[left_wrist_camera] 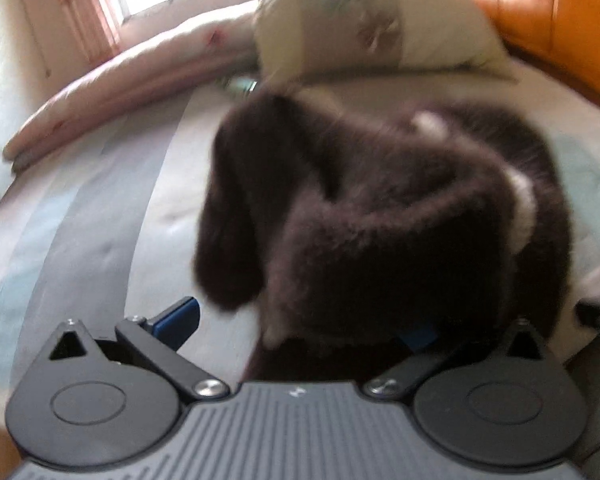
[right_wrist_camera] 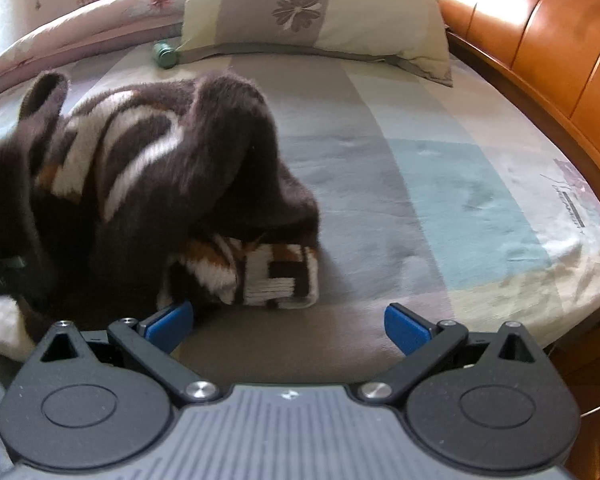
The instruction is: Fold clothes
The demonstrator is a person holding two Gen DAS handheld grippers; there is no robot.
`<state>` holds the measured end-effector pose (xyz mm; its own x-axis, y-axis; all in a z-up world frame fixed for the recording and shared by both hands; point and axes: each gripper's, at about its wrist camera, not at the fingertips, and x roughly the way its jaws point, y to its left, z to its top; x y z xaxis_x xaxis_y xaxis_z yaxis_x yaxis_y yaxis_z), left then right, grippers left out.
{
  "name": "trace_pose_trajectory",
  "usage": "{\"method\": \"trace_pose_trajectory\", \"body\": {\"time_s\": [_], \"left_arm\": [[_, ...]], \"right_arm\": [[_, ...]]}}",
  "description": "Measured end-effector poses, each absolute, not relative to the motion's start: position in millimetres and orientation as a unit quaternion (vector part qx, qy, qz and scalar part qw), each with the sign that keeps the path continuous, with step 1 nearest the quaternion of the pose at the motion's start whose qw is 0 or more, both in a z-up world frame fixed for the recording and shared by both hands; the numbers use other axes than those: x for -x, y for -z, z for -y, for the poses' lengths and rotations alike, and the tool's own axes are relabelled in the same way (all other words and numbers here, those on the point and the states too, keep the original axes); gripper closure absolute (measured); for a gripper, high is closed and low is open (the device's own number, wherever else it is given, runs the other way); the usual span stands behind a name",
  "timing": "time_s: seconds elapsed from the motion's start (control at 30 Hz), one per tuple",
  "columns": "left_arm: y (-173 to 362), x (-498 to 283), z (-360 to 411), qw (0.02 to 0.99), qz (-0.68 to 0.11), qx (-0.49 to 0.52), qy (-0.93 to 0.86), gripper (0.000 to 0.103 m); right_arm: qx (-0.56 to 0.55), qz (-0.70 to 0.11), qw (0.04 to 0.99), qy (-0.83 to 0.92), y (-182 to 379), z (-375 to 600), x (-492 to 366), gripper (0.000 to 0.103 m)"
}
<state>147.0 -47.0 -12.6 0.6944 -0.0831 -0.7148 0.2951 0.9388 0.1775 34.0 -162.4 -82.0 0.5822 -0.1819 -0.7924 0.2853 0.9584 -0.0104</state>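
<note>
A striped bedspread (right_wrist_camera: 380, 152) covers the bed, with a floral pillow (right_wrist_camera: 316, 12) at its far end. A fuzzy dark brown sweater (right_wrist_camera: 148, 168) lies bunched at near left. The right gripper (right_wrist_camera: 288, 326) is spread wide, holding nothing. The left gripper (left_wrist_camera: 300, 328) has sweater draped between its fingers; whether it pinches is unclear.

sweater (right_wrist_camera: 148, 168) – dark brown, white stripes | headboard (right_wrist_camera: 540, 40) – orange | pillow (right_wrist_camera: 320, 12) – cream, floral
</note>
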Motion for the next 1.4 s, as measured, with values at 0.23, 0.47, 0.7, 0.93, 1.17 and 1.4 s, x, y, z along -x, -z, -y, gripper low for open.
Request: {"method": "trace_pose_trajectory", "body": {"time_s": [0.23,0.47,0.7,0.93,1.17,1.4], "left_arm": [[-25,-176,84,0.919,-0.341,-0.135,0.147,0.001],[-34,-219,117,0.919,-0.332,-0.135,0.163,0.001],[-24,-263,118,0.909,-0.361,-0.136,0.159,0.001],[-22,-255,96,0.895,-0.374,-0.146,0.195,0.001],[-2,-230,26,0.885,-0.376,-0.093,0.258,0.001],[9,-225,-5,0.894,-0.370,-0.084,0.239,0.001]], "right_arm": [[-0.072,-0.438,0.886,0.130,83,182,-32,0.000],[-0.079,-0.435,0.889,0.121,81,191,-40,0.000],[-0.078,-0.426,0.896,0.099,76,192,-53,0.000],[-0.073,-0.421,0.903,0.031,63,188,-75,0.000],[0.025,-0.370,0.928,0.018,42,171,-90,0.000],[0.058,-0.379,0.924,-0.014,46,161,-112,0.000]]}}
